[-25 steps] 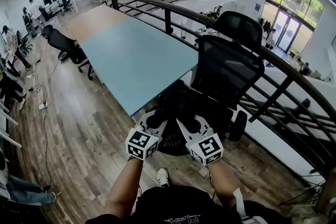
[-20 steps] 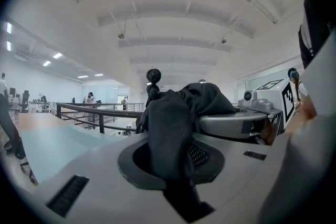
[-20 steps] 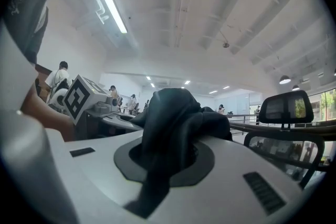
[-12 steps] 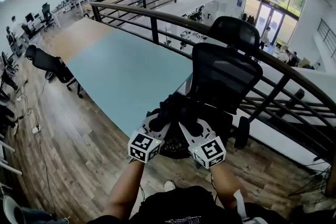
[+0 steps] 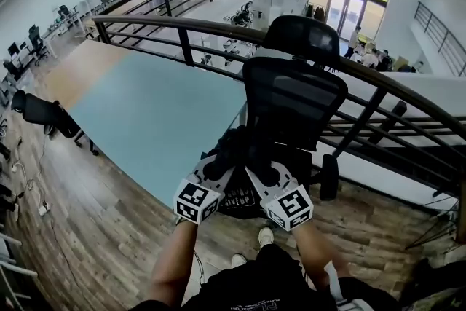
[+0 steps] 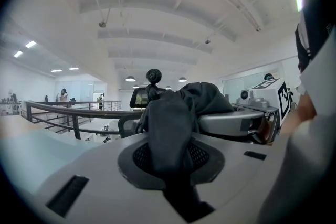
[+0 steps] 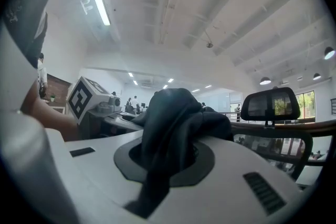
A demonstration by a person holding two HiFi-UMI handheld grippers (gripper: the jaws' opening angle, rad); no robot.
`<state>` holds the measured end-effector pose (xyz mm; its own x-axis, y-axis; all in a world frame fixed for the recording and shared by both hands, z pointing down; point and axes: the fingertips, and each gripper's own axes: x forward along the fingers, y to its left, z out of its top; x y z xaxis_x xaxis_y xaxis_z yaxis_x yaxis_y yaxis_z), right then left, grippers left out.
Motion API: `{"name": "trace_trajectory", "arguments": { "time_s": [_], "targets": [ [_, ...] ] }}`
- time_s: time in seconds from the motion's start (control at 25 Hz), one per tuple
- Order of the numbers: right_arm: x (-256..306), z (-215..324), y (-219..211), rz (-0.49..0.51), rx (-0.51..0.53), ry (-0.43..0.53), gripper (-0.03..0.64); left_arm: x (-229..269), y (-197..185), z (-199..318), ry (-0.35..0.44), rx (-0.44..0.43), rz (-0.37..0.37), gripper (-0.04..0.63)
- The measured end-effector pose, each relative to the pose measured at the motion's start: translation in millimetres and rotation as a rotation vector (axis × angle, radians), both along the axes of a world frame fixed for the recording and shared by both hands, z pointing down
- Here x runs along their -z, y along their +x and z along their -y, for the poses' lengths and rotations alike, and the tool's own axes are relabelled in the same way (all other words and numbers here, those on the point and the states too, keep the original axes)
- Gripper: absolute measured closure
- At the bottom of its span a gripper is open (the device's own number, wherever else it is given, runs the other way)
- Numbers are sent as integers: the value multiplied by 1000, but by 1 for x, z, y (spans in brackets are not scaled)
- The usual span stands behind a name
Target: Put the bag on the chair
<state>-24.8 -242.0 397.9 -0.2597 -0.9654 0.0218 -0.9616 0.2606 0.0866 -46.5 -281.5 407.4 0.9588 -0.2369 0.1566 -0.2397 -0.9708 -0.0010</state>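
Note:
A black fabric bag [image 5: 244, 156] hangs between my two grippers, just in front of a black mesh office chair [image 5: 295, 95] with a headrest [image 5: 309, 33]. My left gripper [image 5: 216, 165] is shut on a bunched fold of the bag [image 6: 169, 134]. My right gripper [image 5: 262, 172] is shut on another fold of the bag [image 7: 170, 134]. Both jaws point roughly level toward the chair. The bag's lower part covers the chair seat from view. The headrest [image 7: 273, 105] shows to the right in the right gripper view.
A long teal table [image 5: 160, 113] stands left of the chair. A dark metal railing [image 5: 393, 91] runs right behind the chair, with a drop beyond it. Another office chair [image 5: 44, 113] stands far left on the wood floor [image 5: 109, 229].
Both grippers have carried the bag sideways along the table edge toward the chair. The chair now sits more in the middle of the head view, with the bag right before it.

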Motion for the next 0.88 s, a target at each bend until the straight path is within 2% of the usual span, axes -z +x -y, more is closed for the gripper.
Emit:
{"name": "trace_trajectory", "arguments": {
  "time_s": [0.36,0.64,0.88],
  "targets": [
    [-2,12,63,-5,-59,-10,575,-3,67,13,-23,-57,-32,517],
    [-13,28,121,10,-87,-30,575,-13,127,31,-38,-93,-13,517],
    [-29,41,162,17,-78,-53,575,-27,168,42,-28,-89,35,517]
  ]
}}
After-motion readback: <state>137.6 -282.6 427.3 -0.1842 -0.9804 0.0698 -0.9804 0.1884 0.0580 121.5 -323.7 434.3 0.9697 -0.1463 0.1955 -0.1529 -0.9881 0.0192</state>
